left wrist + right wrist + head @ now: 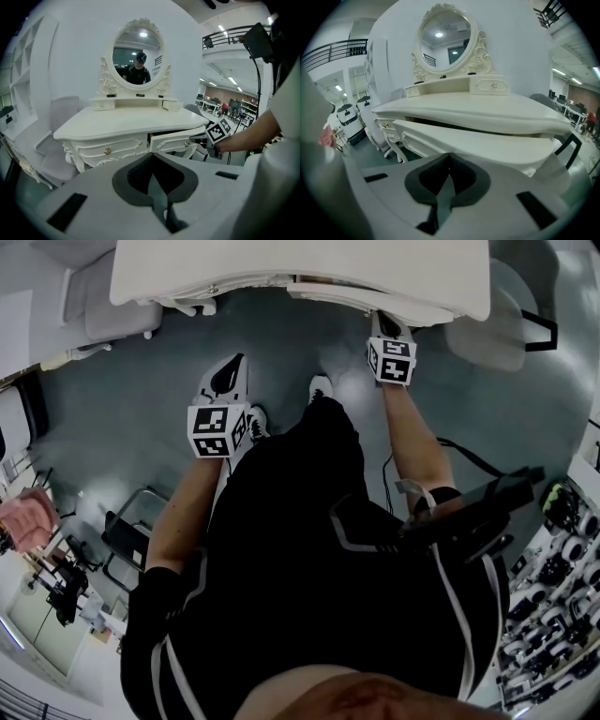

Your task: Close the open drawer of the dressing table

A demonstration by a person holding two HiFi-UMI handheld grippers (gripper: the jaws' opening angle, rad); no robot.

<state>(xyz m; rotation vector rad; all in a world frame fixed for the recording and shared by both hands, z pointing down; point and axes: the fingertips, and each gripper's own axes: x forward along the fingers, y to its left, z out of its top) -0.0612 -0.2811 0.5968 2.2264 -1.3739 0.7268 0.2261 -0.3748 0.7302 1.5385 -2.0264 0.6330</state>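
The white dressing table (281,268) stands in front of me, with an oval mirror (138,58) on top. Its right-hand drawer (176,139) is pulled out at an angle; the left drawer (108,149) is flush. My right gripper (388,324) is shut and empty, its tip against or just short of the open drawer's front (487,150), which fills the right gripper view. From the left gripper view, the right gripper's marker cube (218,131) shows beside the drawer's outer end. My left gripper (232,369) is shut with nothing in it, held back from the table over the floor.
A white chair (112,310) stands at the table's left and another seat (497,329) at its right. Shelves of small items (562,587) line the right side. A black cable (469,456) runs over the grey floor. The person's shoes (321,388) are just short of the table.
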